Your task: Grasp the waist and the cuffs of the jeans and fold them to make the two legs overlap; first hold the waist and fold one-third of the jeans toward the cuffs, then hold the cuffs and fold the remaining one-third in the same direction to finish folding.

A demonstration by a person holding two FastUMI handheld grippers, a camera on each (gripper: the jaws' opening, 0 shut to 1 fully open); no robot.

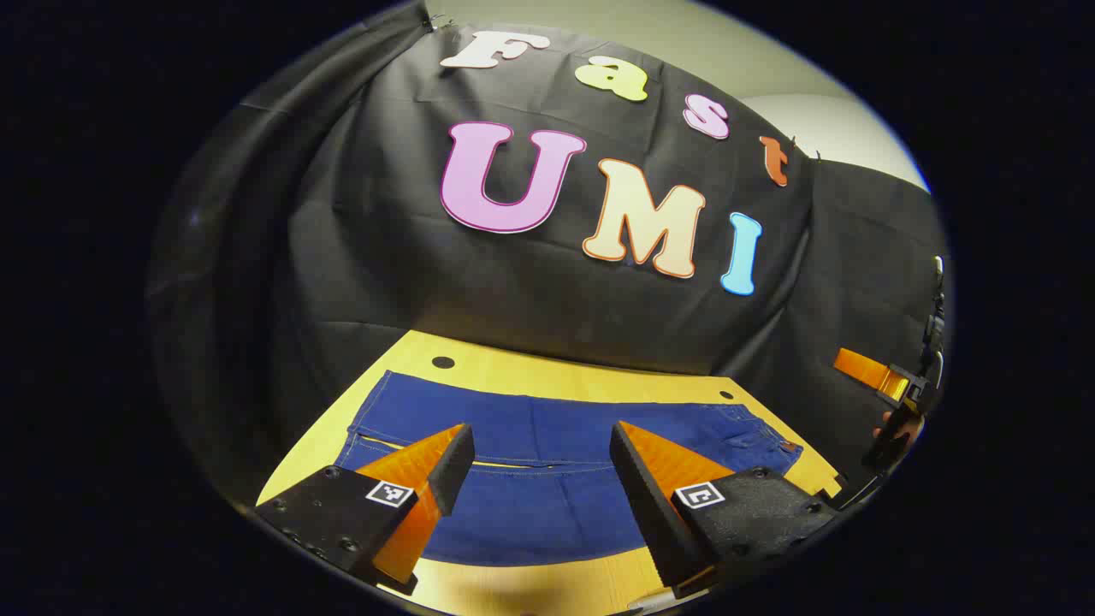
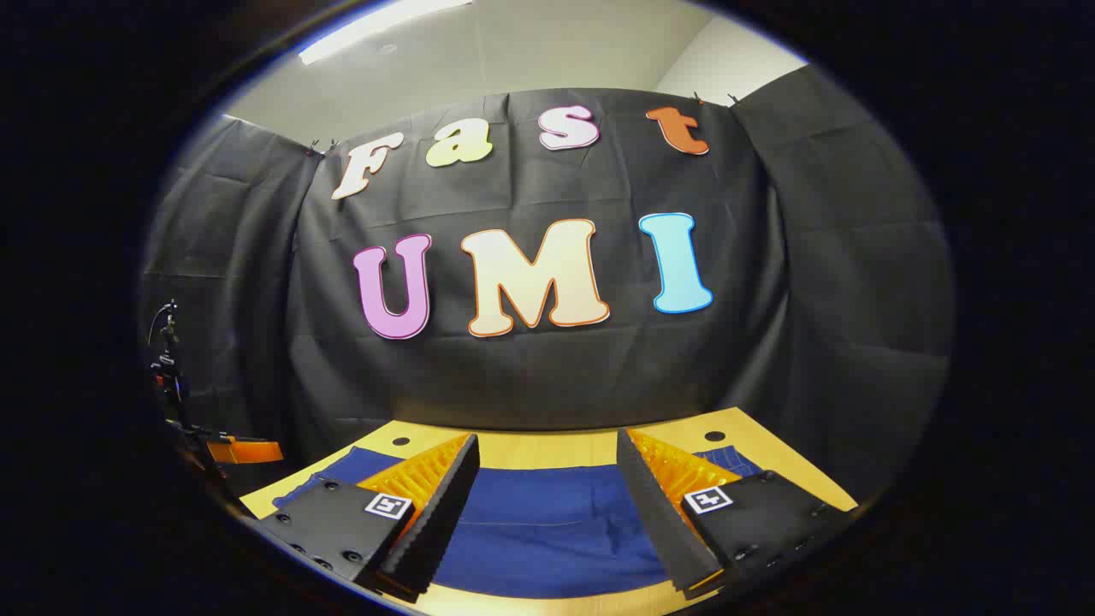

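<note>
The dark blue denim jeans (image 1: 547, 479) are seen flat on the yellow wooden bench (image 1: 530, 364) (apparently unfolded); the left claw (image 1: 541, 458) and right claw (image 2: 547, 479) are held wide apart, empty; every fold remains.

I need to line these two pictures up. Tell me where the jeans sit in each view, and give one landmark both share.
Left gripper view: the jeans lie flat across the lower middle, on the yellow table, beyond the open left gripper.
Right gripper view: the jeans span the bottom centre, between and beyond the fingers of the open right gripper.
Shared landmark: the round dark hole in the table near its far edge.
</note>
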